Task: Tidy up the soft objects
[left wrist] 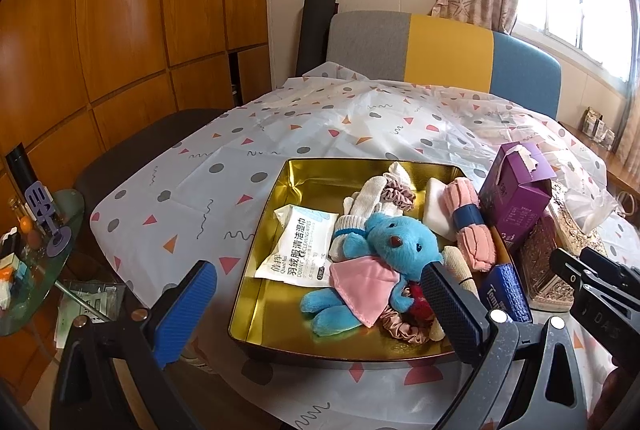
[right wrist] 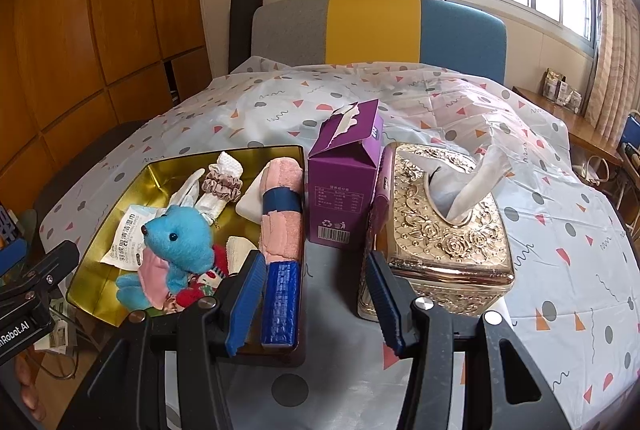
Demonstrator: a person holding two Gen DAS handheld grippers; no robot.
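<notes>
Both tools hover at the near edge of the gold tin [right wrist: 120, 190]: the left tool [left wrist: 316, 294] spread wide, the right tool [right wrist: 316, 294] spread and empty. Inside the tin lie a blue plush [right wrist: 180, 242], then a pink towel roll [right wrist: 280, 206]. Right of the tin stands a purple carton [right wrist: 344, 186].

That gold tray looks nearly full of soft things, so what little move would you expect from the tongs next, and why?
Probably the right tongs, open and empty, ease forward toward the purple carton, though that is a guess. It stands on the tablecloth just outside the gold tray, directly ahead between the fingers, while the blue plush and pink towel roll already lie inside.
</notes>
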